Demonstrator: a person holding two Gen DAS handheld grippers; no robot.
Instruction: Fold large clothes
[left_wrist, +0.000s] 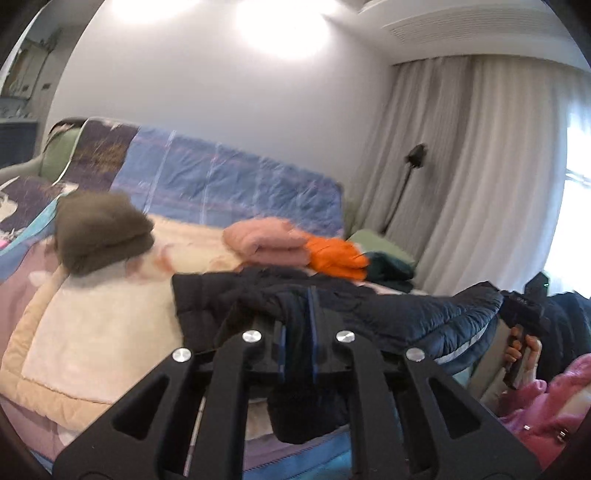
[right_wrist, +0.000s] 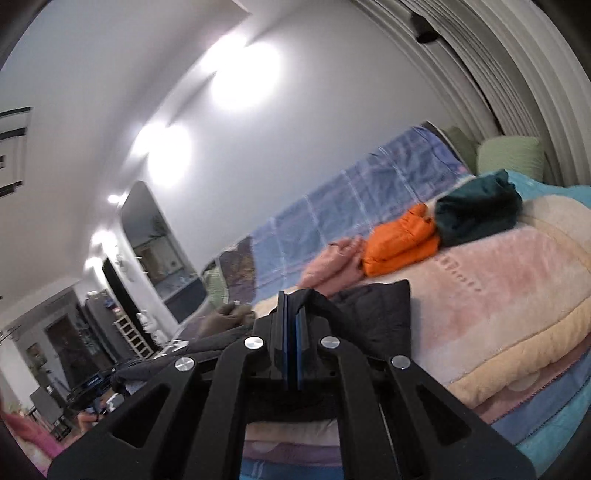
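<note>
A dark navy puffer jacket (left_wrist: 406, 314) is held up above the bed between both grippers. My left gripper (left_wrist: 300, 295) is shut on a bunched fold of it, and cloth hangs down below the fingers. My right gripper (right_wrist: 291, 306) is shut on another edge of the same jacket (right_wrist: 373, 317), which drapes to the left and right of the fingers. In the left wrist view the right gripper's handle (left_wrist: 517, 332) shows at the far right, in a hand.
The bed has a cream and pink fleece blanket (left_wrist: 92, 325). On it lie folded clothes: an olive one (left_wrist: 99, 232), a pink one (left_wrist: 266, 240), an orange one (right_wrist: 399, 240) and a dark green one (right_wrist: 476, 214). Curtains (left_wrist: 461, 166) hang at right.
</note>
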